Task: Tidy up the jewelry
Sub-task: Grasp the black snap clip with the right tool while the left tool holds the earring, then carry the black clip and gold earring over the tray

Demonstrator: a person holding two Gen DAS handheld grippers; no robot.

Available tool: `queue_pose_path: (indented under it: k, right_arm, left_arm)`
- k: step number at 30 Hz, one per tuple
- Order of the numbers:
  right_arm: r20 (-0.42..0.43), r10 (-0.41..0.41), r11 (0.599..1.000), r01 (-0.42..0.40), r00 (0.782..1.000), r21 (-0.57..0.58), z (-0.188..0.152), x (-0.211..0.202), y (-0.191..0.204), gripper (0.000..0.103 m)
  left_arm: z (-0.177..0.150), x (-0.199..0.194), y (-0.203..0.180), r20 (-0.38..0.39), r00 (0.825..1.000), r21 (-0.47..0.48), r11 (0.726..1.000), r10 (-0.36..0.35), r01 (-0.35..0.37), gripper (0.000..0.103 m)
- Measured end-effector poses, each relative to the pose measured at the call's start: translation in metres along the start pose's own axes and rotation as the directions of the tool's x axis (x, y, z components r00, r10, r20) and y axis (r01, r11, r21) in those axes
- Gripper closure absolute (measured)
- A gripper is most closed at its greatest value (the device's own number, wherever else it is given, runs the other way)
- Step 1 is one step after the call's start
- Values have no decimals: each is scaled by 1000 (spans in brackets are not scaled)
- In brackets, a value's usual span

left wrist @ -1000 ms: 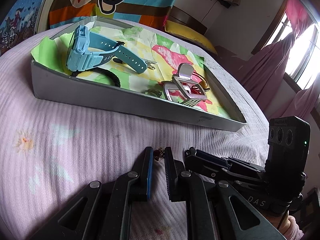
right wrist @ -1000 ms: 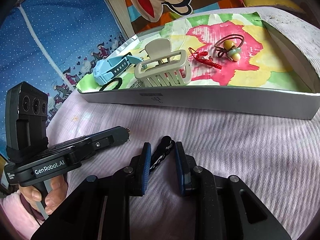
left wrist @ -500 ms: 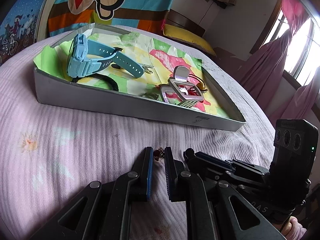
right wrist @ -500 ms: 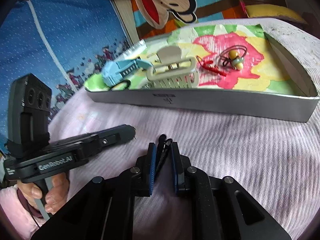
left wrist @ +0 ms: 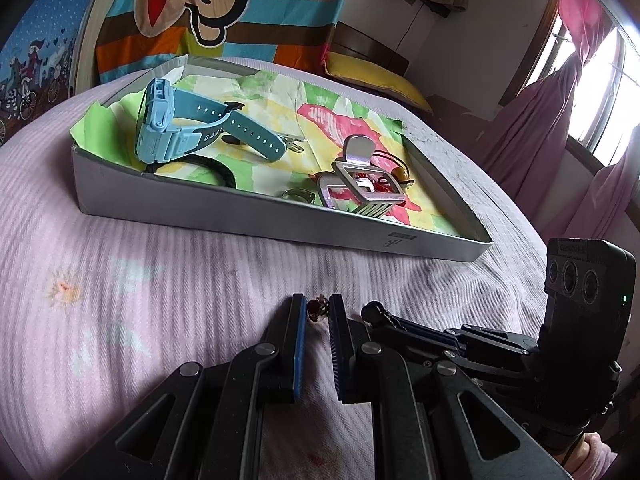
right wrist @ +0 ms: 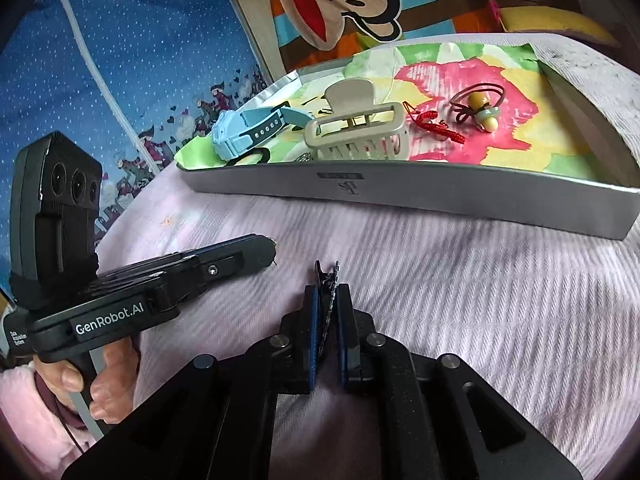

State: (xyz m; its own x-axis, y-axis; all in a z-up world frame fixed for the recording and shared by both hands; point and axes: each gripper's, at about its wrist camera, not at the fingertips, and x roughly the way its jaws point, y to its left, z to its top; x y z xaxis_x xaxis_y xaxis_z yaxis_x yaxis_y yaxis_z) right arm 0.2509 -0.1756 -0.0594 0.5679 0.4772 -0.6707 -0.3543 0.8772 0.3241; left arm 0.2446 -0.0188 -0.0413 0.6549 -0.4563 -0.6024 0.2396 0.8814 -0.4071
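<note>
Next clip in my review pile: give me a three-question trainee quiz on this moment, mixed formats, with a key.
1. True or false: the blue watch lies inside the grey tray.
2. What does the right gripper pinch? A) black braided band B) red cord C) hair claw
3. Fill in: the left gripper is shut on a small ____.

Key: 1 true; 2 A; 3 ring, with a reddish stone.

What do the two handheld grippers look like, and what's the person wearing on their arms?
Both grippers are matte black scissor linkages with silver pivot bolts and blue ribbed pads. The left gripper carries white GenRobot.AI lettering and a black three-lens module. The right gripper has the same module with a green light. Fuzzy pink sleeves cover the wrists.
</note>
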Motion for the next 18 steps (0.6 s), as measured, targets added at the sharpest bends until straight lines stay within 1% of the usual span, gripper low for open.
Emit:
queue_pose_path:
  k: [3,8,14,18]
  right_arm:
    - [3,-8,1000,8,1000,-5,-1,-1,2,95]
    - [42,-12,1000,12,999,-16,-3,-9,4,96]
    - [150,2,1000,-3,989,9,-2,-34,-3,96]
    - [234,-4,999,-7,972,43,6,-55,-14,96]
  left_arm:
    - [0,0,0,1,1000,1,1000,0,0,92]
    - [2,-1,-4,4,1000,9,1000,1,-1,92]
    - [12,-12,-17,42,999,51,999,-10,8,92]
    - [25,-18,-26,74,997,74,997,-13,7,92]
